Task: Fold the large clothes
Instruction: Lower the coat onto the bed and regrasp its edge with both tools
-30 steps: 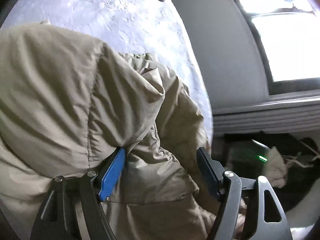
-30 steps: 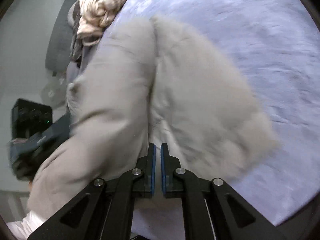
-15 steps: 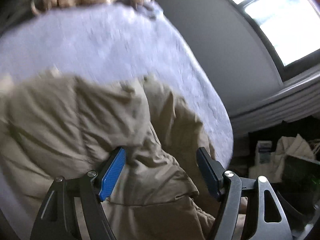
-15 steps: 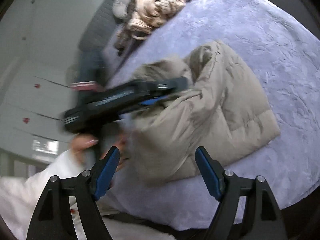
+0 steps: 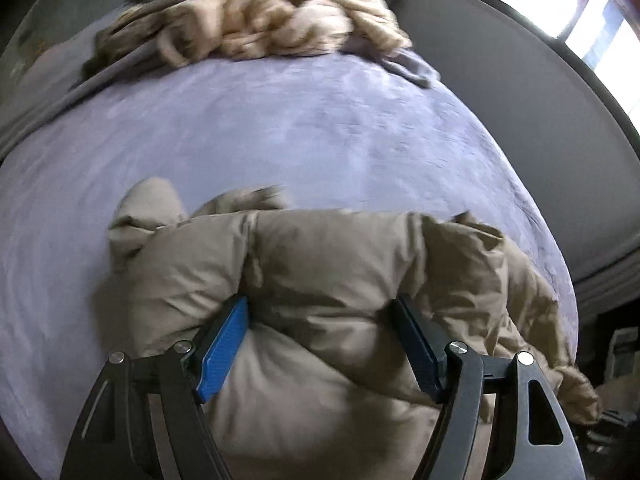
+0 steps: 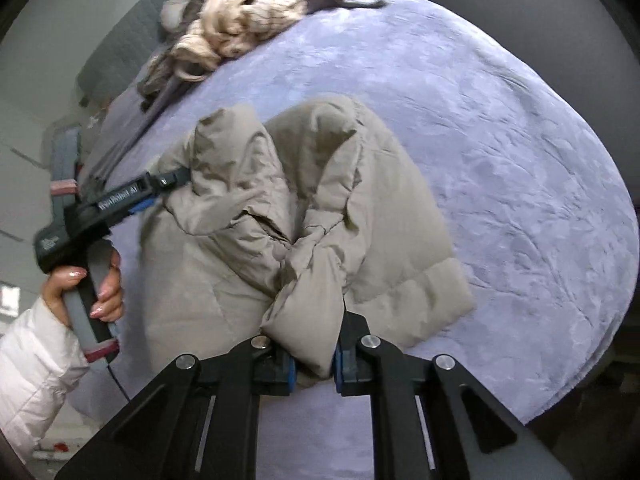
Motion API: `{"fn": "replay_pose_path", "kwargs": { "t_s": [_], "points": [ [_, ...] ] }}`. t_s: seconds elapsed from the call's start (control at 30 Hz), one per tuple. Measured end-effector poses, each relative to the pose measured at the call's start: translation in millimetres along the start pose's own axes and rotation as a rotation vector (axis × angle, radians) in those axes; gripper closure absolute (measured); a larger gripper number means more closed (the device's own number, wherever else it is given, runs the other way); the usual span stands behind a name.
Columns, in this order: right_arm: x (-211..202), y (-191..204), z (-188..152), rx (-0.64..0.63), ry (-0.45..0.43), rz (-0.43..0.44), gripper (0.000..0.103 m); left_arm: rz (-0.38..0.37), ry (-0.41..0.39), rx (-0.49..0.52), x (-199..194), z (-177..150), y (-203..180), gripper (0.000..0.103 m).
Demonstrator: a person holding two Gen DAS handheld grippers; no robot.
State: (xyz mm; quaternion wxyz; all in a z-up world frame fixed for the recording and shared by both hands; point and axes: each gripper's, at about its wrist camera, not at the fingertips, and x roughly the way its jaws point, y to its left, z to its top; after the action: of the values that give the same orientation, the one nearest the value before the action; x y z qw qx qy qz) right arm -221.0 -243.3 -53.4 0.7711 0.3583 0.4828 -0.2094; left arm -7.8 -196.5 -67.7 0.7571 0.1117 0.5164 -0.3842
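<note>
A beige puffer jacket (image 6: 312,208) lies bunched on a lavender bed cover (image 6: 500,140). My right gripper (image 6: 314,364) is shut on a padded fold of the jacket at its near edge. My left gripper (image 5: 320,344) is open, its jaws wide apart, and the jacket (image 5: 328,272) bulges between the blue pads (image 5: 222,344). In the right wrist view the left gripper (image 6: 160,184) reaches into the jacket's left side, held by a hand in a white sleeve (image 6: 36,344).
A pile of cream and grey knitted clothes (image 6: 256,12) lies at the far end of the bed; it also shows in the left wrist view (image 5: 256,16). A grey headboard (image 6: 120,44) stands behind it. A bright window (image 5: 592,20) is at the far right.
My right gripper was shut, opened half a second ago, and has now shut on a jacket fold. My left gripper stayed open and tilted up, bringing the clothes pile into view.
</note>
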Motion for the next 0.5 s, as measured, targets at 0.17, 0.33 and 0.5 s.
{"fn": "replay_pose_path", "kwargs": {
  "t_s": [0.17,0.33,0.5],
  "points": [
    [15,-61,-11,0.157,0.043,-0.018,0.089,-0.005,0.031,0.102,29,4,-62,0.029],
    [20,-100,-7,0.248,0.115,0.054,0.088,0.034,0.049,0.102,37,7,-74,0.029],
    [-34,-96,21,0.145,-0.007,0.176,0.039,0.03,0.058,0.061,38,6,-62,0.029]
  ]
}}
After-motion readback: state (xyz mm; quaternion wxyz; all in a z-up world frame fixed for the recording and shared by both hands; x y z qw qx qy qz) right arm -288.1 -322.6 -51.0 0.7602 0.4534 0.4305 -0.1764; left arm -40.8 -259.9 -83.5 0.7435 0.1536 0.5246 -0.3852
